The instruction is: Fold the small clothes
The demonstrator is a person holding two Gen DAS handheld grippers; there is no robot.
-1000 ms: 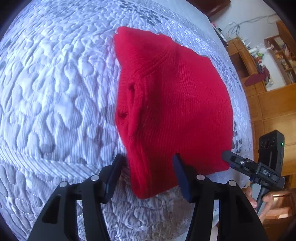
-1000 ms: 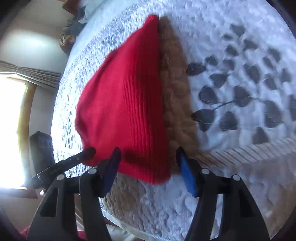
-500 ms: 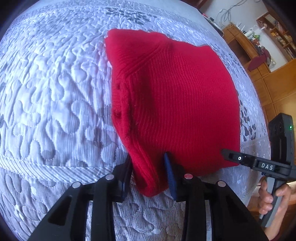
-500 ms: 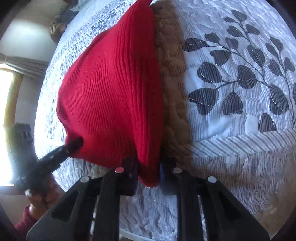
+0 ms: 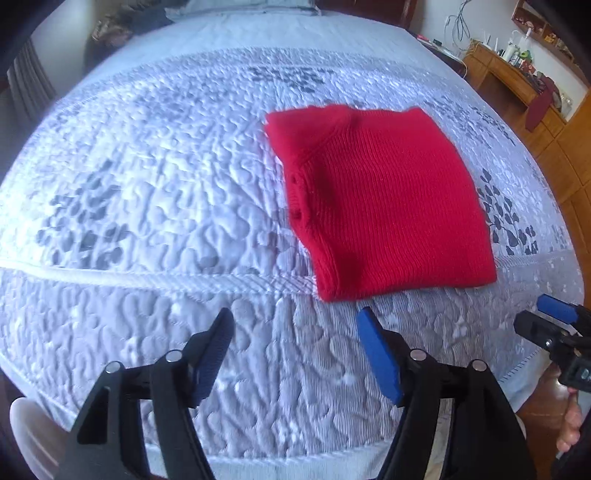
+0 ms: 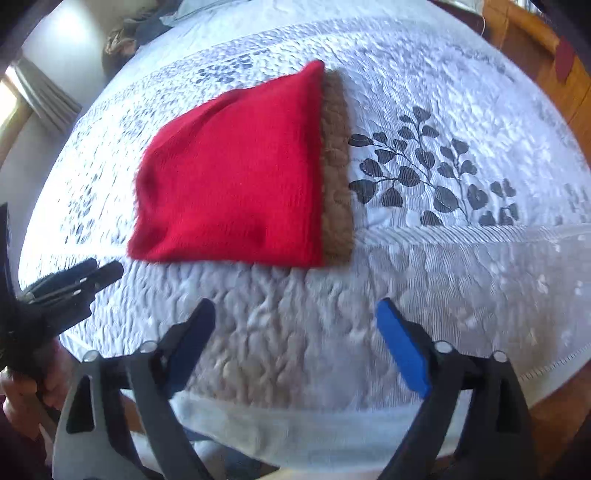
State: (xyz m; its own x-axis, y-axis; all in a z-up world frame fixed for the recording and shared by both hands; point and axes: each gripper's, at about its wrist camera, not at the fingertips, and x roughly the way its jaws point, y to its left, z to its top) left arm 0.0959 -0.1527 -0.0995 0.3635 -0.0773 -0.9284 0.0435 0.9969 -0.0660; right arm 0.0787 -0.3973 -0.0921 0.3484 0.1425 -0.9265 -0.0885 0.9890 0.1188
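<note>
A red knitted garment (image 5: 380,199) lies folded flat on the quilted white bedspread (image 5: 147,206). In the right wrist view the same red garment (image 6: 236,184) casts a brownish shadow along its right edge. My left gripper (image 5: 295,325) hovers just short of the garment's near edge, its jaws opening with nothing between them. My right gripper (image 6: 295,317) hangs off the garment's near right corner, jaws opening wide and empty. Each view catches the other gripper at its side: the right gripper (image 5: 554,325) and the left gripper (image 6: 85,277).
The bedspread (image 6: 461,258) bears dark leaf prints (image 6: 432,177) right of the garment. Its front hem (image 5: 295,458) runs just below my fingers. A wooden desk with clutter (image 5: 517,74) stands at the far right. Curtains (image 6: 40,99) and dark clothes (image 5: 129,26) lie beyond the bed.
Both grippers pinched the garment's near edge, then let go and drew back and up. The garment now lies flat, clear of the fingers.
</note>
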